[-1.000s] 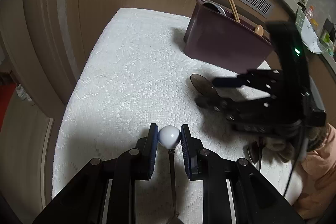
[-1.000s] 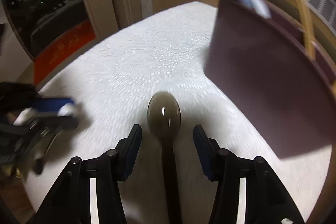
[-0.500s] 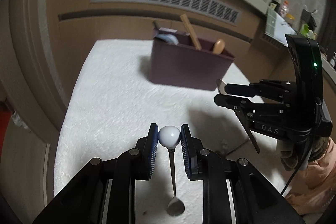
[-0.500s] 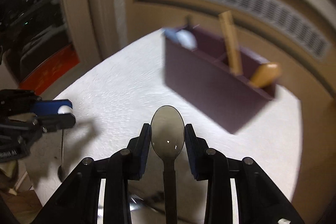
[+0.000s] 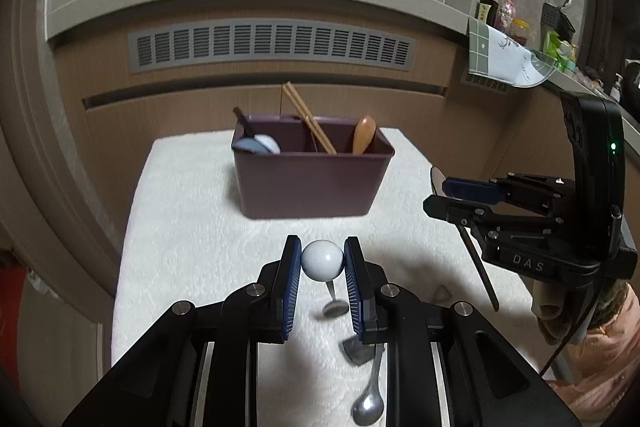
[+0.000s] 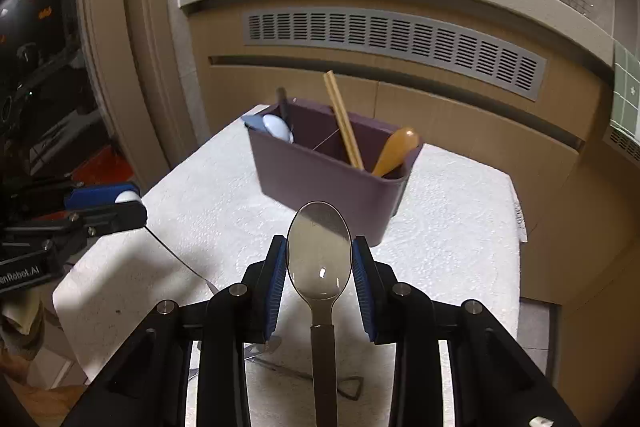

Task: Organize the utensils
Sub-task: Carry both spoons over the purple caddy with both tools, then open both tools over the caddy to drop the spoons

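My left gripper point(image 5: 322, 259) is shut on the white ball end point(image 5: 321, 264) of a thin metal spoon, whose small bowl point(image 5: 334, 308) hangs below, off the cloth. In the right wrist view my right gripper point(image 6: 319, 255) is shut on the bowl of a dark grey spoon point(image 6: 319, 247), its handle running back toward the camera. The right gripper point(image 5: 440, 193) also shows at the right of the left wrist view; the left gripper point(image 6: 120, 201) shows at the left of the right wrist view. A purple utensil caddy point(image 5: 312, 183) stands ahead of both grippers.
The caddy point(image 6: 320, 171) holds chopsticks point(image 5: 308, 119), a wooden spoon point(image 5: 364, 133) and blue-white spoons point(image 5: 260, 145). A metal spoon point(image 5: 370, 403) and another dark utensil point(image 5: 356, 349) lie on the white cloth point(image 5: 192, 227). A wooden counter wall stands just behind the table.
Both grippers have risen off the cloth with their spoons. The right gripper's jaws closed onto the grey spoon's bowl. The caddy now sits farther off and more centred.
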Demonstrator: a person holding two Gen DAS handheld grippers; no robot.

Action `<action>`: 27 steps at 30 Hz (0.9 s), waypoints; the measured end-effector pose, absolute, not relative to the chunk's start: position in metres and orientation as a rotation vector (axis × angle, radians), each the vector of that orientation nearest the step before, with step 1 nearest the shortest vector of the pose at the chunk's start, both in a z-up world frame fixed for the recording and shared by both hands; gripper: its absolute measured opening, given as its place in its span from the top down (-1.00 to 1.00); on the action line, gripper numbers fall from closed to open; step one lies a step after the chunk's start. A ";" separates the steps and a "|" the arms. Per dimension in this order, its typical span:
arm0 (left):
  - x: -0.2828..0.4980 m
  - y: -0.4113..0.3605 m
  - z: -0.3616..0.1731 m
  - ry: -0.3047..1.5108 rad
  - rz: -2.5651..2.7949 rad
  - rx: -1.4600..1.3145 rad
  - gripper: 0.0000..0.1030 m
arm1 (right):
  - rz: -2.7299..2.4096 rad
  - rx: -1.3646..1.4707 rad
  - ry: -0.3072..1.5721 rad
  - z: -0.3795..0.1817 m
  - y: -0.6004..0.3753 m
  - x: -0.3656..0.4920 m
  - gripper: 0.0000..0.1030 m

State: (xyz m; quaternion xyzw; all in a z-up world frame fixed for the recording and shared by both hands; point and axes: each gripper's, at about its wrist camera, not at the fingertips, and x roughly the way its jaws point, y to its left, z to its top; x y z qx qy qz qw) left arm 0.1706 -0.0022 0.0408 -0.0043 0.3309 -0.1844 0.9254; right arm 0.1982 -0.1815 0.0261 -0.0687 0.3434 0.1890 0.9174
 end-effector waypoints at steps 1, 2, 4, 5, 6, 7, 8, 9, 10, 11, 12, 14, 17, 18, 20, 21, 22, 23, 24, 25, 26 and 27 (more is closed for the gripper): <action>0.174 -0.006 0.046 0.668 -0.376 0.006 0.56 | 0.384 -0.136 0.699 0.029 -0.183 0.199 0.42; 0.177 -0.008 0.051 0.655 -0.375 0.018 0.56 | 0.381 -0.129 0.688 0.034 -0.184 0.200 0.42; 0.186 -0.012 0.066 0.624 -0.377 0.040 0.56 | 0.374 -0.119 0.645 0.051 -0.188 0.204 0.42; 0.191 -0.013 0.075 0.606 -0.376 0.050 0.56 | 0.369 -0.116 0.615 0.062 -0.189 0.207 0.42; 0.196 -0.014 0.084 0.589 -0.373 0.058 0.56 | 0.365 -0.109 0.577 0.076 -0.190 0.211 0.42; 0.204 -0.015 0.098 0.555 -0.362 0.067 0.56 | 0.365 -0.102 0.545 0.088 -0.191 0.215 0.42; 0.210 -0.015 0.108 0.533 -0.357 0.071 0.56 | 0.362 -0.091 0.504 0.104 -0.193 0.220 0.41; 0.216 -0.015 0.117 0.512 -0.355 0.073 0.56 | 0.361 -0.082 0.470 0.118 -0.194 0.226 0.41; 0.226 -0.015 0.129 0.484 -0.353 0.067 0.56 | 0.364 -0.071 0.451 0.129 -0.195 0.233 0.41; 0.234 -0.014 0.137 0.466 -0.352 0.061 0.56 | 0.371 -0.051 0.435 0.140 -0.197 0.241 0.41; 0.242 -0.014 0.144 0.450 -0.354 0.058 0.56 | 0.382 -0.029 0.425 0.148 -0.199 0.249 0.41; 0.260 -0.012 0.152 0.427 -0.359 0.042 0.56 | 0.394 0.015 0.395 0.159 -0.203 0.268 0.41; 0.289 -0.009 0.151 0.428 -0.375 0.009 0.56 | 0.371 0.047 0.398 0.156 -0.204 0.298 0.41; 0.295 -0.010 0.149 0.433 -0.377 0.006 0.56 | 0.369 0.060 0.418 0.151 -0.204 0.310 0.41; 0.315 -0.010 0.140 0.459 -0.381 -0.001 0.56 | 0.365 0.064 0.459 0.139 -0.202 0.326 0.41; 0.326 -0.011 0.133 0.476 -0.383 -0.003 0.56 | 0.361 0.060 0.478 0.132 -0.200 0.333 0.41; 0.332 -0.012 0.128 0.487 -0.381 -0.002 0.56 | 0.361 0.055 0.499 0.124 -0.198 0.339 0.41; 0.340 -0.012 0.121 0.498 -0.378 -0.002 0.56 | 0.363 0.052 0.512 0.118 -0.197 0.341 0.41; 0.344 -0.013 0.117 0.504 -0.377 -0.005 0.56 | 0.367 0.049 0.524 0.113 -0.196 0.344 0.41; 0.353 -0.013 0.109 0.519 -0.379 -0.014 0.56 | 0.370 0.045 0.533 0.108 -0.195 0.344 0.41; 0.358 -0.013 0.103 0.532 -0.382 -0.022 0.56 | 0.372 0.036 0.547 0.103 -0.194 0.346 0.41; 0.362 -0.014 0.096 0.544 -0.384 -0.029 0.56 | 0.374 0.028 0.558 0.099 -0.192 0.347 0.41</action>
